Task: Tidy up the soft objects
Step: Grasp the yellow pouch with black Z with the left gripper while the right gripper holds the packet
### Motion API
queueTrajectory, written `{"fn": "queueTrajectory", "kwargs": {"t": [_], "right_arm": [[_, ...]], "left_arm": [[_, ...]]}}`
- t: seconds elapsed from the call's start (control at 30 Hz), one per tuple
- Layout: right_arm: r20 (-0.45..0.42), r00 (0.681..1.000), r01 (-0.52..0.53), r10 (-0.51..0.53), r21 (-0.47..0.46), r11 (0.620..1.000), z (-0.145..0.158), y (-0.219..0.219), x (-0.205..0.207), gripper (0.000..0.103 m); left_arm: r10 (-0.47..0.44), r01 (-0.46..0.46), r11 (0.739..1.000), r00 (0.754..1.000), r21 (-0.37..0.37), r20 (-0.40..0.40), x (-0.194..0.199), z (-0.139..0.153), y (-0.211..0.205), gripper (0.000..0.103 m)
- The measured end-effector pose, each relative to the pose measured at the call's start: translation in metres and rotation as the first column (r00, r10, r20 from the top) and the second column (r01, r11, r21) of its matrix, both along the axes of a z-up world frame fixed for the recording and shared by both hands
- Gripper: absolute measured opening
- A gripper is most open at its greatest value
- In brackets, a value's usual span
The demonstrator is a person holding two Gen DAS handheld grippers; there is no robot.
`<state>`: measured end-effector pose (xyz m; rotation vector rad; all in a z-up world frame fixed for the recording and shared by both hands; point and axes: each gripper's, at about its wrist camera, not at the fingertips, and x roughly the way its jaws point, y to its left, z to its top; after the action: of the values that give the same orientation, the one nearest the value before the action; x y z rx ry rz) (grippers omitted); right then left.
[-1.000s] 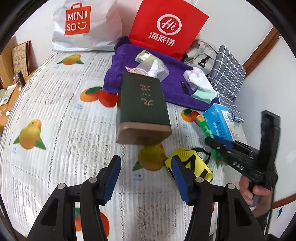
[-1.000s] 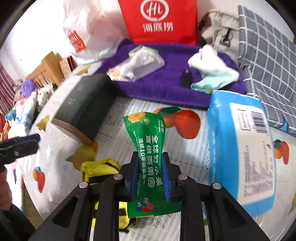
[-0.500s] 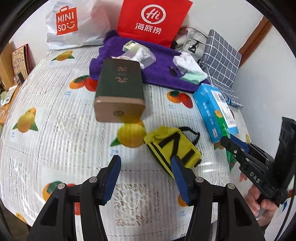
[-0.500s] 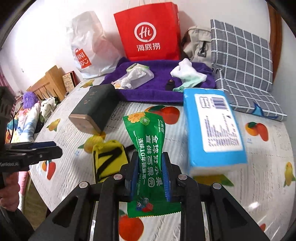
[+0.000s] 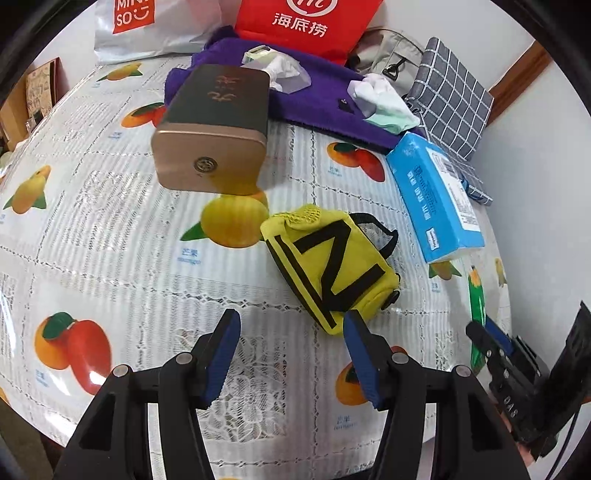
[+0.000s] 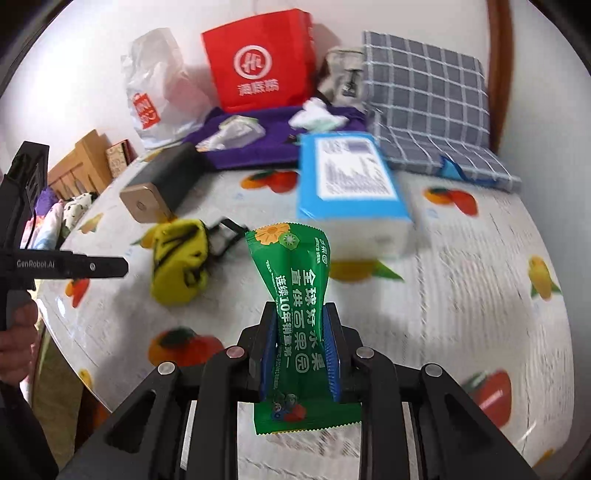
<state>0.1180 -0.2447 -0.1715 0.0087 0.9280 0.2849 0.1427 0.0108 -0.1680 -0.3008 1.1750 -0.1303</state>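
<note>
My right gripper (image 6: 300, 350) is shut on a green snack packet (image 6: 295, 295), which stands up between the blue pads above the fruit-print tablecloth (image 6: 461, 295). My left gripper (image 5: 290, 347) hangs open over the cloth with nothing between its fingers. Its right pad (image 5: 360, 354) sits just below the near corner of a yellow pouch with black stripes (image 5: 332, 258). The same yellow pouch (image 6: 179, 262) lies left of the packet in the right wrist view. A blue tissue pack (image 5: 436, 199) lies to the right of the pouch. The right gripper (image 5: 491, 343) with the packet shows at the lower right of the left wrist view.
A dark green tin with a gold end (image 5: 214, 125) lies behind the pouch. Farther back, a purple towel (image 5: 321, 96) carries white cloths and wrappers. A red bag (image 5: 306, 22), a white bag (image 5: 147, 29) and a grey checked cushion (image 5: 454, 92) line the wall.
Both grippers have drawn back toward the table's near edge. The yellow pouch has come between and just ahead of the left fingers. The right gripper kept its hold on the packet.
</note>
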Motion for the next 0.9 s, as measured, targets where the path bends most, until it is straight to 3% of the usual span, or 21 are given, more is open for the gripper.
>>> {"fn": "queueTrajectory", "kwargs": {"t": [0.3,0.53,0.77,0.9], "right_arm": [[-0.053,0.999,0.003,-0.003,-0.002,1.000,-0.042,-0.008,-0.006,0.025],[-0.037,0.999,-0.005,0.007,0.061,0.998,-0.044,-0.016,-0.007,0.025],[-0.026,0.999,-0.017,0.019,0.096,0.995,-0.045,-0.020,-0.008,0.025],[-0.025,0.999,-0.022,0.025,0.114,0.993,-0.046,-0.021,-0.007,0.025]], "left_arm": [[0.051,-0.051,0.997,0.999,-0.059,0.004,0.010,-0.006,-0.009,0.057],[0.109,-0.109,0.990,0.994,-0.093,-0.013,0.032,-0.011,-0.020,0.059],[0.176,-0.179,0.982,0.983,-0.052,-0.058,0.054,-0.022,-0.034,0.070],[0.171,-0.171,0.985,0.984,0.013,-0.043,0.064,-0.023,-0.048,0.077]]}}
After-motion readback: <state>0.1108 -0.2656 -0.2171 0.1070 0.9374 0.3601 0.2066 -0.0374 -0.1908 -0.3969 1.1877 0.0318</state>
